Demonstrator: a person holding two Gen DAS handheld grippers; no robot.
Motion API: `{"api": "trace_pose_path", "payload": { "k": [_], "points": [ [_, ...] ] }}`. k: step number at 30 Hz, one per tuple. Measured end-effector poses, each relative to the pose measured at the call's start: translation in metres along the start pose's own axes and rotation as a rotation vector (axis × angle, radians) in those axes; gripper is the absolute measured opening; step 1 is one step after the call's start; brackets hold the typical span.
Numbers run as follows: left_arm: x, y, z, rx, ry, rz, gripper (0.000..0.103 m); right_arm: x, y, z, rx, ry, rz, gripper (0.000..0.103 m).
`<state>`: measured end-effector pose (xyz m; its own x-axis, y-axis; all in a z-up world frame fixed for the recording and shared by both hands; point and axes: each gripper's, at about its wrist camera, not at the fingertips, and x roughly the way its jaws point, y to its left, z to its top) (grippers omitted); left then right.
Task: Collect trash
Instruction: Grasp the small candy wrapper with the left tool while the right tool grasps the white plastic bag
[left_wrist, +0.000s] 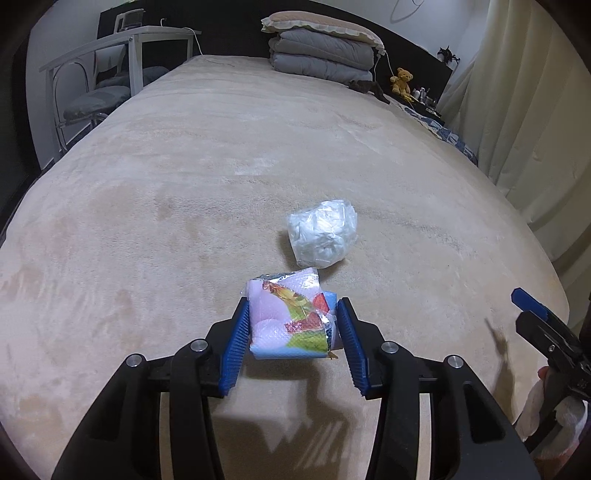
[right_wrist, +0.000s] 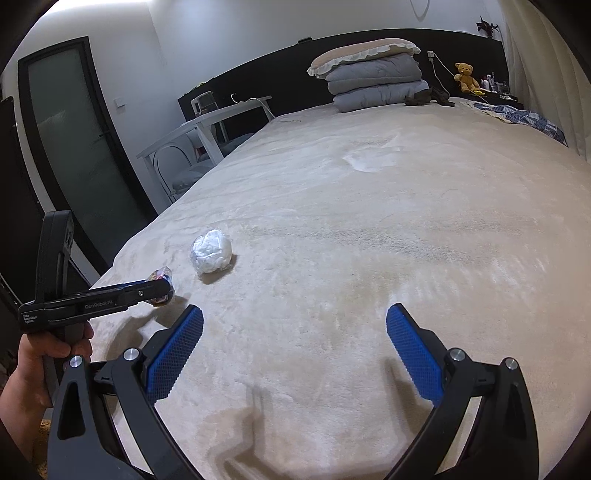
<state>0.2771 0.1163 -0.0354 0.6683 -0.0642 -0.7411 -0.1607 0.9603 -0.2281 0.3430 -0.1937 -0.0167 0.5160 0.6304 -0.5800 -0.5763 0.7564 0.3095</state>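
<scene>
Gripping a crumpled colourful snack wrapper (left_wrist: 291, 317) between its blue pads, the left gripper (left_wrist: 291, 332) holds it lifted just above the beige bed cover (left_wrist: 184, 184). A balled-up clear plastic bag (left_wrist: 323, 233) lies on the cover just beyond (apart from the wrapper). The right gripper (right_wrist: 295, 354) hangs over the cover, jaws spread wide with nothing between them.

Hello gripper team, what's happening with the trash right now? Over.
Left gripper jaws shut on colourful wrapper. Right gripper open, empty. White plastic wad on bed. Nothing blocking.
</scene>
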Motion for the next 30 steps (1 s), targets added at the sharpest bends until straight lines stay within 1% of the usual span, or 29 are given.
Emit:
{"api": "trace_pose_path", "payload": {
  "k": [7, 9, 11, 13, 20, 23, 26, 28, 29, 30],
  "points": [
    [-0.027, 0.015, -0.004, 0.000, -0.047, 0.016, 0.045, 0.044, 0.031, 0.014, -0.041, 0.022, 0.026, 0.098],
    [-0.031, 0.024, -0.005, -0.020, -0.055, 0.023, 0.045, 0.058, 0.041, 0.016, -0.051, 0.038, 0.042, 0.098],
    [-0.035, 0.030, -0.006, -0.018, -0.068, 0.042, 0.045, 0.072, 0.052, 0.018, -0.073, 0.050, 0.048, 0.098],
    [-0.040, 0.036, -0.005, -0.032, -0.078, 0.033, 0.045, 0.088, 0.065, 0.019, -0.099, 0.066, 0.056, 0.098],
    [-0.044, 0.051, -0.005, -0.064, -0.082, 0.034, 0.045, 0.127, 0.088, 0.031, -0.112, 0.087, 0.075, 0.098],
    [-0.043, 0.053, -0.006, -0.066, -0.080, 0.032, 0.045, 0.142, 0.094, 0.037, -0.118, 0.102, 0.064, 0.098],
    [-0.044, 0.054, -0.005, -0.064, -0.078, 0.032, 0.045, 0.153, 0.098, 0.043, -0.118, 0.115, 0.060, 0.094],
    [-0.043, 0.055, -0.005, -0.068, -0.078, 0.032, 0.045, 0.161, 0.102, 0.045, -0.129, 0.129, 0.044, 0.093],
    [-0.043, 0.055, -0.005, -0.071, -0.077, 0.031, 0.045, 0.164, 0.102, 0.046, -0.129, 0.137, 0.041, 0.090],
    [-0.042, 0.054, -0.005, -0.071, -0.077, 0.030, 0.045, 0.168, 0.102, 0.046, -0.127, 0.149, 0.039, 0.078]
  ]
}}
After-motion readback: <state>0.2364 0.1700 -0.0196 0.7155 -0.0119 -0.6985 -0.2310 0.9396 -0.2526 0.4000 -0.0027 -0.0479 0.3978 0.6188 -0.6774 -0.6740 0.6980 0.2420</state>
